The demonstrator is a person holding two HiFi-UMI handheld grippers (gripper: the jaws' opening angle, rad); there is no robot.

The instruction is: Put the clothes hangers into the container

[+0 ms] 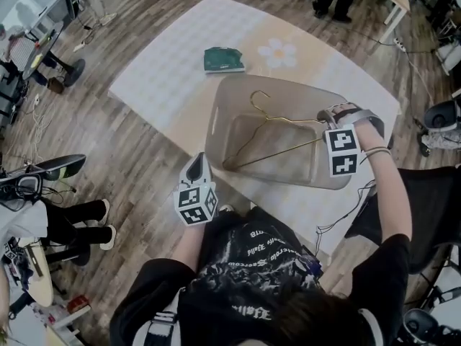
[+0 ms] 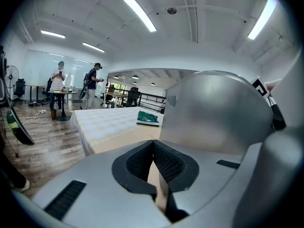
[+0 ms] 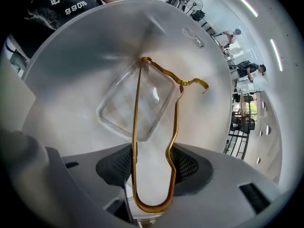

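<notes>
Where the right gripper [image 1: 325,118] reaches over the right rim of the bin [image 1: 216,117], we note its jaws clamped on one shoulder loop of the gold wire hanger [image 1: 274,153]. In the right gripper view, the gripper [image 3: 154,156] has one wire of the hanger [image 3: 137,113] against each pad, and the loop's bend sits deep between the jaws.

Hanger: it is inside the bin and spans it from the right rim toward the near left corner. From the head view, the hook points toward the far wall. The opposite shoulder lies low by the left wall, but we cannot tell whether it touches the floor or the wall. In the right gripper view, the hook hangs free of the bin [image 3: 71,80].

Bin: translucent, with rounded corners. It stands on the table [image 1: 166,78] near the edge closest to the person.

Left gripper [image 1: 199,157]: held off the table's near edge, just beside the bin's near left corner and apart from it. It points away from the person. In its own view, the left gripper [image 2: 153,144] has its pads meeting at the tips with nothing between them. The bin [image 2: 218,113] fills the right of that view, with the table [image 2: 109,122] stretching out behind it.

Other: a green packet [image 1: 224,60] lies flat on the table beyond the bin, clear of its far rim. It also shows in the left gripper view [image 2: 148,118]. Two people [image 2: 58,82] stand well back across the room, beside a small round table.
</notes>
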